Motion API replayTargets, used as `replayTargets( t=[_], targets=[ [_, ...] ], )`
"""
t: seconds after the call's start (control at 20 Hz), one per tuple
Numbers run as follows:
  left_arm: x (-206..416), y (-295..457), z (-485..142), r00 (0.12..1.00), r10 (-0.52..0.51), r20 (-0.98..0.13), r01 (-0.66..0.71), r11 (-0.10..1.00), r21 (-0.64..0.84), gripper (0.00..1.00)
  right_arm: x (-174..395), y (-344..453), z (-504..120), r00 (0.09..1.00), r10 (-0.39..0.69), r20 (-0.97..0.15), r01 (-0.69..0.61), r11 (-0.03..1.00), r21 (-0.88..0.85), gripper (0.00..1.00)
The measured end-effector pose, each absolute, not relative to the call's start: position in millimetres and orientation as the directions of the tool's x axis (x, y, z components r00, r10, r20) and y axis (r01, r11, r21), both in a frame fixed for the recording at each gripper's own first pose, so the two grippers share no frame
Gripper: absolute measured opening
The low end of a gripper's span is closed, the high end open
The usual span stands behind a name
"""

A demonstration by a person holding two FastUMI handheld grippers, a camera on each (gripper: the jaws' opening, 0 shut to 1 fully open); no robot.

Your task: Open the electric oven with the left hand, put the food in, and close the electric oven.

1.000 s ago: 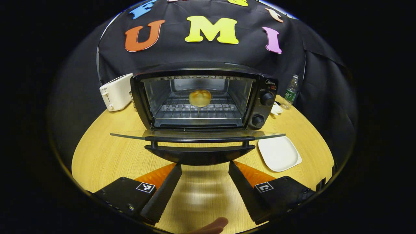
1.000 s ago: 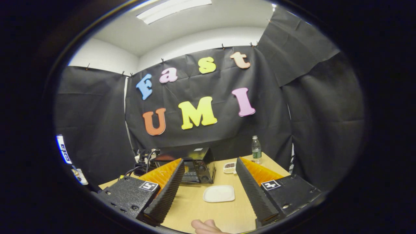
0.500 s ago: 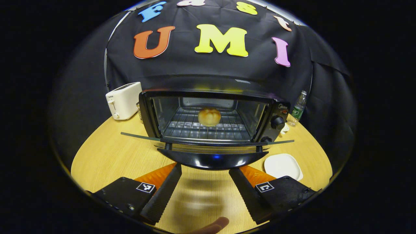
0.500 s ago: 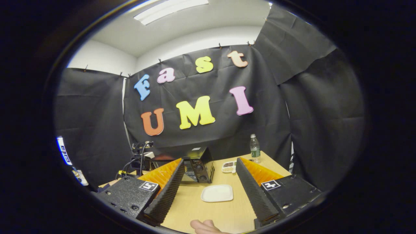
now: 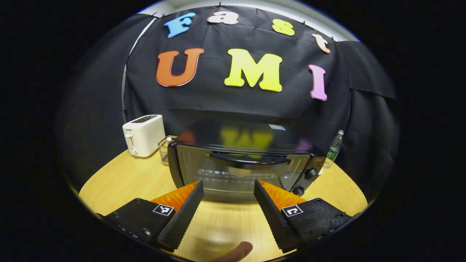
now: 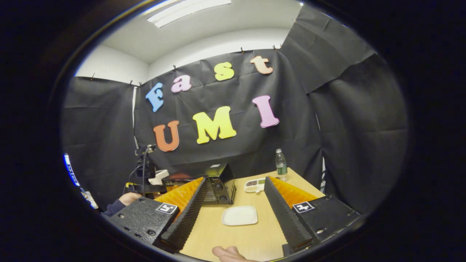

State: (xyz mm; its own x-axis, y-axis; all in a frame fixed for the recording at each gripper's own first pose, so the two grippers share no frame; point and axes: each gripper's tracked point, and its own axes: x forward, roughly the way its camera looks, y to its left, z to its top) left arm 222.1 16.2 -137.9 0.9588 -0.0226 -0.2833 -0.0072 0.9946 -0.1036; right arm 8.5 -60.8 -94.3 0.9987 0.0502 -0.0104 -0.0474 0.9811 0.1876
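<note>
The black electric oven (image 5: 240, 171) stands mid-table with its glass door upright against the front. The door's handle (image 5: 249, 159) runs across the top. A round bun (image 5: 238, 171) shows dimly through the glass, on the rack inside. My left gripper (image 5: 228, 187) is open just in front of the door's lower edge and holds nothing. My right gripper (image 6: 236, 182) is open and empty above the near part of the table. From there the oven (image 6: 218, 183) sits farther off to the left. A hand with a dark sleeve (image 6: 125, 199) holds the other gripper beside it.
A white toaster (image 5: 143, 134) and a small wire basket (image 5: 164, 147) stand left of the oven. A water bottle (image 5: 334, 147) stands at its right. A white plate (image 6: 239, 215) and a small snack tray (image 6: 255, 185) lie on the wooden table (image 6: 251, 236).
The oven door has swung up from lying flat open to upright. The left gripper rose with it and stayed open. The right gripper has hardly moved.
</note>
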Motion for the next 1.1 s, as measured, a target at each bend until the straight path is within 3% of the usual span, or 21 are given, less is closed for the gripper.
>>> replayTargets(
  t=[0.55, 0.85, 1.1],
  targets=[
    [126, 19, -49, 0.995, -0.02, -0.095, 0.016, 0.999, -0.046, 0.93, -10, -38, -70, 0.997, 0.064, 0.033, -0.068, 0.988, 0.141, 0.96],
    [70, 19, -23, 0.999, 0.007, -0.035, -0.008, 0.999, -0.031, 0.92, -17, -35, -46, 0.997, 0.036, 0.071, -0.042, 0.995, 0.086, 0.96],
    [34, 9, -16, 1.0, -0.008, 0.008, 0.008, 1.0, -0.021, 0.92, -16, -28, -50, 0.999, 0.037, 0.038, -0.04, 0.997, 0.066, 0.96]
  ],
)
